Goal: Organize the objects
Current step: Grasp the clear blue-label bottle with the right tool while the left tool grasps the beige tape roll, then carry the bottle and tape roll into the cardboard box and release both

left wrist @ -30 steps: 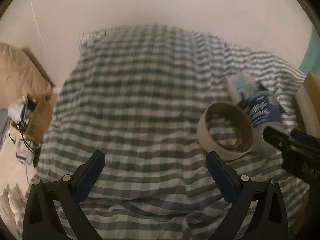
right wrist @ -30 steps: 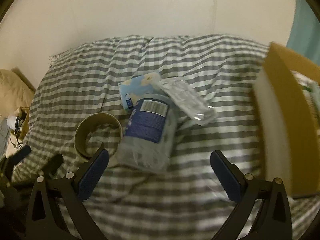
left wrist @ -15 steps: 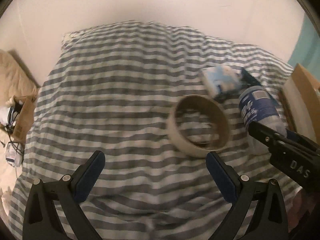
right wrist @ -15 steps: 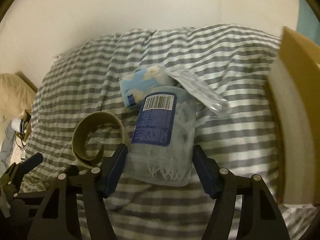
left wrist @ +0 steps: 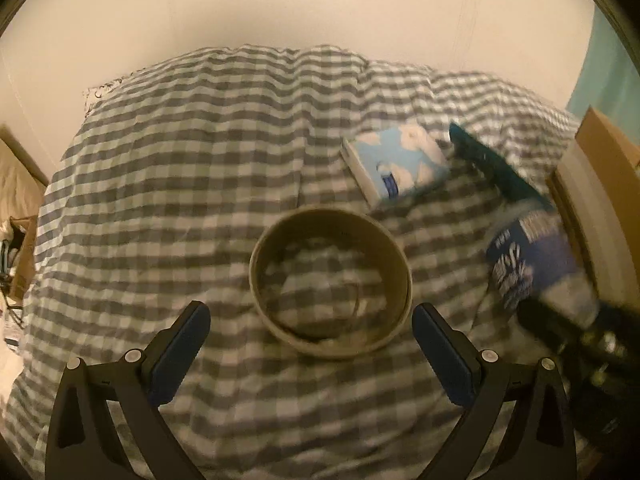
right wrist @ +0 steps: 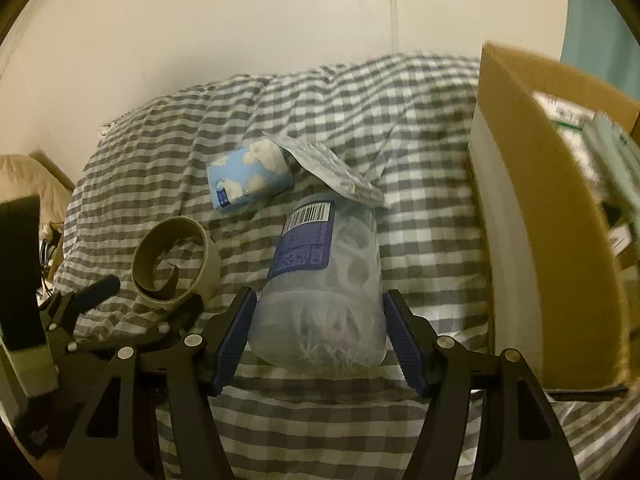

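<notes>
A clear plastic jar with a blue label (right wrist: 320,280) lies on the checked bedspread; my right gripper (right wrist: 320,332) is shut on its base, both pads against its sides. The jar shows blurred in the left wrist view (left wrist: 532,264). A brown cardboard tape ring (left wrist: 330,284) lies just ahead of my open, empty left gripper (left wrist: 310,344), between its fingers' line; it also shows in the right wrist view (right wrist: 172,264). A light-blue tissue pack (right wrist: 250,180) and a silver blister pack (right wrist: 328,168) lie behind the jar.
An open cardboard box (right wrist: 552,216) with items inside stands at the right edge of the bed, close to the jar. A white wall runs behind the bed. A small box with clutter (left wrist: 16,256) sits on the floor at left.
My right gripper closed from wide open onto the jar. My left gripper swung right so the tape ring now sits centred ahead of it.
</notes>
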